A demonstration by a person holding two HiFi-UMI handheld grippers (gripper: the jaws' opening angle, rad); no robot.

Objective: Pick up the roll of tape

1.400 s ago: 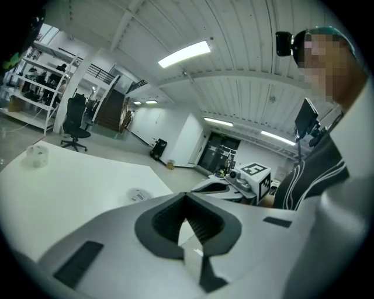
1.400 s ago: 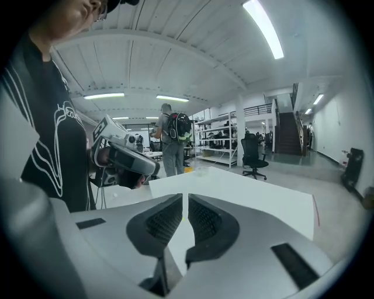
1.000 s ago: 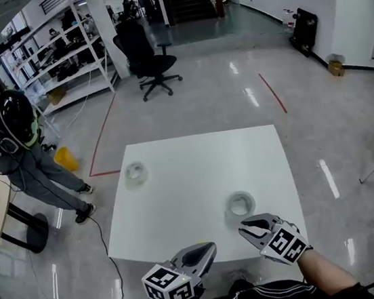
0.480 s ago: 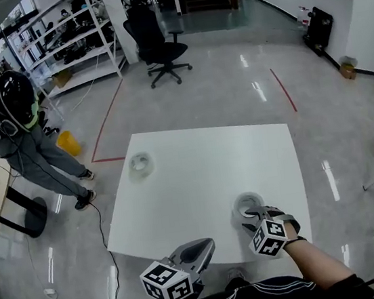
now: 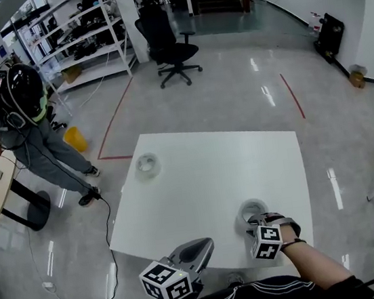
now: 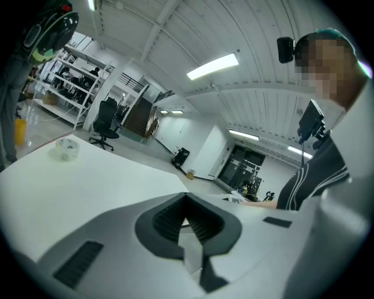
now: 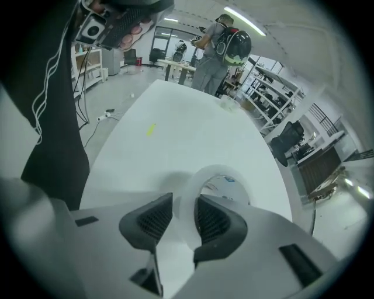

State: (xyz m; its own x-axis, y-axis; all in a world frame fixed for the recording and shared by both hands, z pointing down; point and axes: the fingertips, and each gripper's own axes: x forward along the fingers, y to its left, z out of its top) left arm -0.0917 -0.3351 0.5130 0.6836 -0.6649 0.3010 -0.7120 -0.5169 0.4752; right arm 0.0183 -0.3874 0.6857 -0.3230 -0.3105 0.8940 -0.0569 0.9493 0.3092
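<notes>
A clear roll of tape (image 5: 252, 210) lies flat on the white table (image 5: 204, 177) near its front right corner. My right gripper (image 5: 257, 223) points steeply down onto the roll's near side. In the right gripper view the near wall of the roll (image 7: 204, 172) stands between the jaws of the right gripper (image 7: 184, 201). The jaws are closing: one pad sits inside the ring, while the other is still a little off the outer wall. My left gripper (image 5: 201, 247) hovers at the table's front edge, shut and empty; its gripper view shows the left gripper (image 6: 187, 201) with fingertips together.
A second clear roll (image 5: 147, 164) lies at the table's far left, also the small roll (image 6: 66, 147) in the left gripper view. A person with a backpack (image 5: 27, 125) stands left of the table; an office chair (image 5: 168, 45) and shelves (image 5: 84, 42) stand beyond.
My right gripper dropped from above the table onto the tape roll, tilted downward, and opened its jaws round the roll's near wall. The left gripper barely shifted.
</notes>
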